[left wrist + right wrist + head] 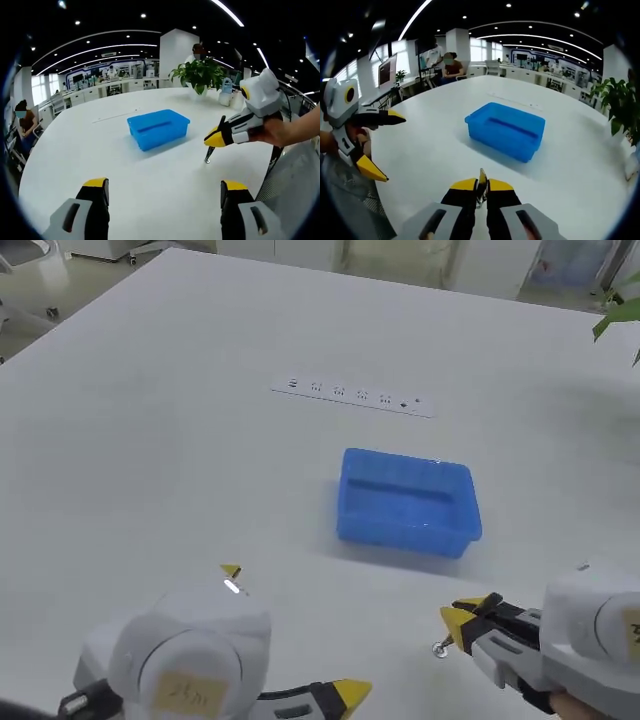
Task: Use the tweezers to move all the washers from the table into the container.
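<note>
The blue container [410,502] sits open at the middle of the white table [180,440]; it also appears as container [157,128] and container [506,129]. My right gripper [462,618] is at the lower right, shut on thin metal tweezers [446,642] that point down to the table. Something small and round lies at their tip; I cannot tell whether it is a washer. From the left gripper view, the right gripper [216,137] holds the tweezers [208,156] tip-down. My left gripper [290,632] stands wide open and holds nothing. In its own view the right gripper [481,186] clamps the tweezers [482,178].
A flush power strip [352,396] lies in the table beyond the container. A potted plant [200,75] stands at the table's far side, with leaves [620,312] at the upper right. People sit at desks in the background. The open left gripper [379,145] is beside the right one.
</note>
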`<state>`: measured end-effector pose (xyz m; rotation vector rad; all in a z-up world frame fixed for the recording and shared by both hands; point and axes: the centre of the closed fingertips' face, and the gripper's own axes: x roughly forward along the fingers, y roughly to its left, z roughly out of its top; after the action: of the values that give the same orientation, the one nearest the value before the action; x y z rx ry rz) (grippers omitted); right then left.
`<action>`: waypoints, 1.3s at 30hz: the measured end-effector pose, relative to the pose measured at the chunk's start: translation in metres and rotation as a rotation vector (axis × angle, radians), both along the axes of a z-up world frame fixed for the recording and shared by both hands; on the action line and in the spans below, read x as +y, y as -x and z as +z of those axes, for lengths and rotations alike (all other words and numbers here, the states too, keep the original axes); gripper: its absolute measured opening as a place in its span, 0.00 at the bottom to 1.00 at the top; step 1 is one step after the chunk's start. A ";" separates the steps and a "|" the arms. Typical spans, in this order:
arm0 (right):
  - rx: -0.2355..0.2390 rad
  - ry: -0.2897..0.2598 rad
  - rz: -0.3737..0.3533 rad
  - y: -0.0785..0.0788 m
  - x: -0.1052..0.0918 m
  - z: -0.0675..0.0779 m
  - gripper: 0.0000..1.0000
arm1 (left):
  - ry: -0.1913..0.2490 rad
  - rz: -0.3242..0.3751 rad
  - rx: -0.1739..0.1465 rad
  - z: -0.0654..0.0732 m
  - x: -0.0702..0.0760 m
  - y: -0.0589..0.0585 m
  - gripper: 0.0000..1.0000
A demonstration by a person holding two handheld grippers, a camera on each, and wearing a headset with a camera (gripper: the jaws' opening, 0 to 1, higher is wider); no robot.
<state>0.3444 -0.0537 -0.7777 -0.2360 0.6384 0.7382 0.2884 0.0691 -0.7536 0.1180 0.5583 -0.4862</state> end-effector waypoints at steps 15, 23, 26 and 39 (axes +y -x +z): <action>-0.017 -0.060 0.000 -0.010 0.006 0.030 0.02 | 0.009 0.004 -0.003 0.001 0.001 -0.001 0.96; -0.078 -0.083 -0.004 -0.035 0.008 0.058 0.02 | 0.018 -0.002 -0.002 0.001 -0.001 0.000 0.99; -0.099 -0.081 -0.007 -0.046 0.008 0.064 0.02 | 0.016 -0.003 -0.003 0.002 -0.001 0.000 0.99; -0.173 -0.103 -0.042 -0.099 0.024 0.076 0.02 | 0.013 -0.008 0.016 -0.002 -0.002 0.002 0.99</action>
<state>0.4431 -0.0299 -0.7016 -0.1888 0.4391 0.6997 0.2868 0.0670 -0.7557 0.1041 0.5699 -0.4985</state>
